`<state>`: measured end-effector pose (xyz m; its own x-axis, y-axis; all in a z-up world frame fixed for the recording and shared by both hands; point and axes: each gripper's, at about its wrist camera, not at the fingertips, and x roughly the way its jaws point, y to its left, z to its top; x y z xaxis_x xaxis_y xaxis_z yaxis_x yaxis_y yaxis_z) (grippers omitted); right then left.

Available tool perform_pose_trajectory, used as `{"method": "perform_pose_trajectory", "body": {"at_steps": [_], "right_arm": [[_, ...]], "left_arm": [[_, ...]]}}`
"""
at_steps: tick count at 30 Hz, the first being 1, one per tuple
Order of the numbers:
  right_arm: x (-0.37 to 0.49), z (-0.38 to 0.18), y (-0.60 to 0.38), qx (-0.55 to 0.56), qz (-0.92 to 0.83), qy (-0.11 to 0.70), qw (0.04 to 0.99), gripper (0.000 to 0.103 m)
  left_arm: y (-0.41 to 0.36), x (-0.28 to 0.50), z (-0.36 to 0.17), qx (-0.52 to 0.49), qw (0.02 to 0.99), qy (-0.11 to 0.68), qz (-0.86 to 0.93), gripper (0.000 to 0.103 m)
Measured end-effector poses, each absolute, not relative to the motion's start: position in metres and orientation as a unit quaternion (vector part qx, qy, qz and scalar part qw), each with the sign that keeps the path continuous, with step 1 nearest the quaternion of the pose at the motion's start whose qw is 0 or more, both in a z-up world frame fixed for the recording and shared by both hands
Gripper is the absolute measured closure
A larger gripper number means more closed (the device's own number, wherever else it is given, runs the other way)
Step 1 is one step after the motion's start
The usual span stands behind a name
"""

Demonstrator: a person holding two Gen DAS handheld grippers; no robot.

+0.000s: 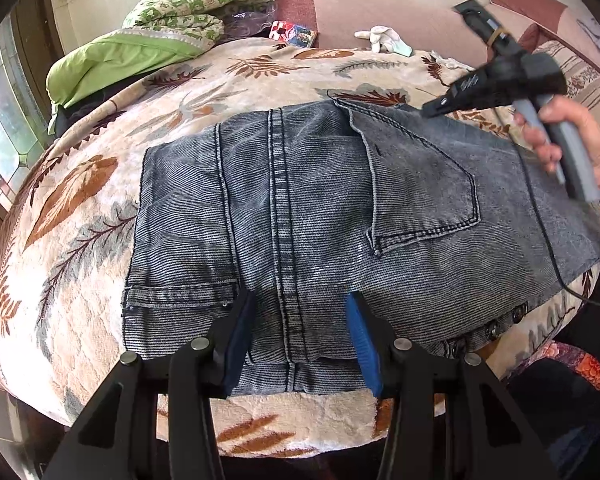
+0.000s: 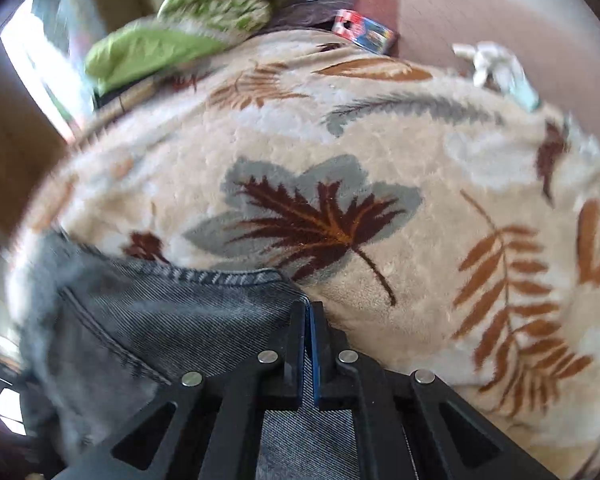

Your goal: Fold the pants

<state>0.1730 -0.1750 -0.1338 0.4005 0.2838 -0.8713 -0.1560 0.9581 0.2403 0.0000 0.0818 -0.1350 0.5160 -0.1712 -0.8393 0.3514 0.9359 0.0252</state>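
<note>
The bed, under a cream leaf-print blanket (image 1: 260, 68), carries the pants (image 1: 300, 208), grey-washed jeans lying flat across its near half, back pocket (image 1: 424, 184) up and the long centre seam running away from the left wrist camera. By the look of it the fold is well along: the jeans already form a compact, roughly rectangular stack, with a hem edge on the left side and a row of buttons (image 1: 496, 328) peeping from a lower layer at the near right, which suggests the legs have been brought over the seat. Whether one more fold is meant cannot be told; probably what remains is a last fold or some smoothing. The left gripper (image 1: 300, 340) hovers over the near edge of the stack, its blue-padded fingers (image 1: 362, 344) standing about half open on either side of the seam and gripping nothing that shows. The right gripper (image 2: 310, 334) is at the far right corner of the jeans, held in a hand (image 1: 568, 140); its fingers are fully closed, and in its own blurred view denim lies under and just beside the tips at the folded edge, but whether any cloth is pinched cannot be told. Beyond, a green pillow (image 1: 112, 64), a small box (image 1: 292, 34) and a white glove (image 1: 380, 38) lie well clear of the work.
</note>
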Motion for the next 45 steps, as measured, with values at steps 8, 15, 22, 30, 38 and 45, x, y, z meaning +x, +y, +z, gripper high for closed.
{"method": "perform_pose_trajectory", "body": {"at_steps": [8, 15, 22, 30, 38, 45], "right_arm": [[0.133, -0.104, -0.247, 0.18, 0.132, 0.513, 0.829, 0.097], [0.1, -0.151, -0.238, 0.174, 0.111, 0.542, 0.814, 0.099], [0.051, -0.152, -0.312, 0.233, 0.086, 0.512, 0.822, 0.1], [-0.032, -0.135, -0.444, 0.242, -0.078, 0.483, 0.838, 0.099], [-0.099, -0.135, -0.526, 0.294, -0.168, 0.449, 0.827, 0.096], [-0.132, -0.115, -0.512, 0.338, -0.095, 0.413, 0.84, 0.096]], "left_arm": [[0.089, 0.009, -0.114, 0.047, 0.867, 0.476, -0.14, 0.055], [0.103, 0.012, -0.131, 0.063, 0.857, 0.501, -0.1, 0.052], [0.106, 0.0, -0.116, 0.057, 0.858, 0.501, -0.097, 0.052], [0.056, 0.007, -0.097, 0.085, 0.869, 0.467, -0.143, 0.052], [0.034, 0.015, -0.123, 0.105, 0.847, 0.502, -0.138, 0.052], [0.001, 0.002, -0.104, 0.141, 0.844, 0.487, -0.173, 0.052]]}}
